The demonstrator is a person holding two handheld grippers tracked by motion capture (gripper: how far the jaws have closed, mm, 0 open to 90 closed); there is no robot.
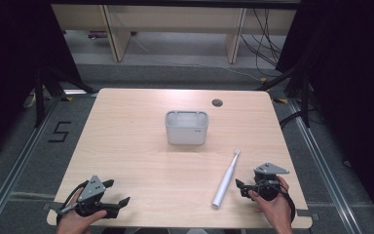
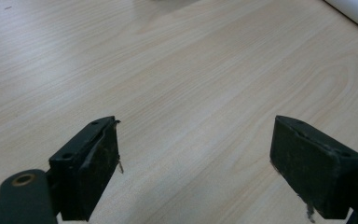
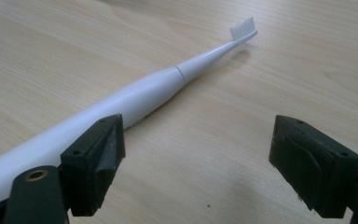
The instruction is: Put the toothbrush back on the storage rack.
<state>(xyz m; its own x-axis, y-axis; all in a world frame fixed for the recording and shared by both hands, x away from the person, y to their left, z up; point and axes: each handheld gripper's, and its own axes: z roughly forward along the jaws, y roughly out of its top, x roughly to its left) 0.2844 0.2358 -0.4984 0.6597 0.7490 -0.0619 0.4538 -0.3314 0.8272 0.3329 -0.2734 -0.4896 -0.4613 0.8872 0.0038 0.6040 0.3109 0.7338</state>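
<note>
1. Hand-held gripper on the left [image 1: 119,205] sits at the table's [image 1: 126,146] near-left corner, gripped by the person's left hand [image 1: 75,219]. Its jaws stand wide apart with nothing between them; the left gripper view shows bare wood grain in the gap. It looks parked out of the way, leaving the work to the other side.

2. At the middle of the table, toward the far edge, stands a grey rectangular holder [image 1: 186,127], open at the top. My guess is that it is set centrally so either hand can reach it, and that it is where the toothbrush belongs.

3. A white electric toothbrush [image 1: 225,179] lies flat near the near-right corner, bristle head pointing toward the far edge, handle end toward the near edge. It is well apart from the holder.

4. The right hand-held gripper [image 1: 241,188], held by the right hand [image 1: 271,204], is just beside the toothbrush's handle on its right. Its jaws are spread wide and hold nothing: in the right gripper view the handle [image 3: 121,105] passes outside the left jaw, not between the two.

5. The high view gives the layout: holder, toothbrush and both grippers together. The right gripper view adds the bristles [image 3: 242,28] and the seam where the neck joins the handle. The left gripper view catches a white corner of the toothbrush [image 2: 354,9] at its top right.
</note>
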